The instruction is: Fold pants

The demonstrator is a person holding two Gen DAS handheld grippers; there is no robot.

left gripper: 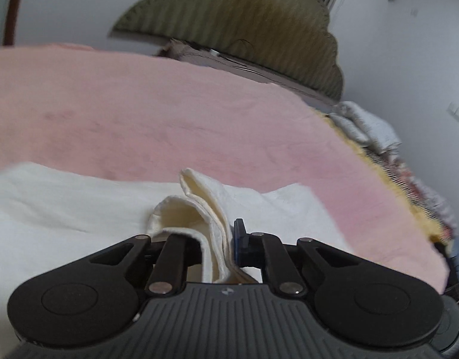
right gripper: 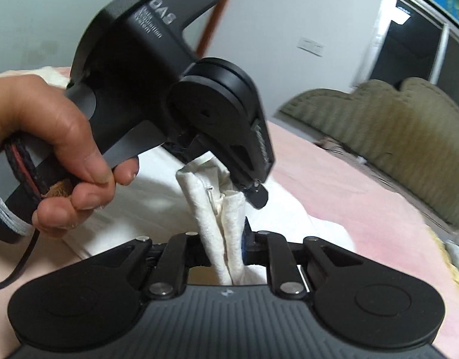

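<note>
Bed: I see a pink blanket (left gripper: 169,113), olive headboard (left gripper: 259,36), white walls (right gripper: 289,15).
Jaws: left gripper (left gripper: 220,248) and right gripper (right gripper: 226,248) both pinch the white pants (right gripper: 217,209).

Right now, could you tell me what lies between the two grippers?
Only a short bunched stretch of the white pants. In the right wrist view it runs from the right gripper, shut on it, up to the left gripper, also clamped on it.

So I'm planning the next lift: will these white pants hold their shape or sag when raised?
Probably sag: the white pants bunch into soft rolls between the right gripper and the left gripper. The textured weave looks grippy, so slipping seems unlikely. They look light, draping loosely over the pink bedspread.
</note>
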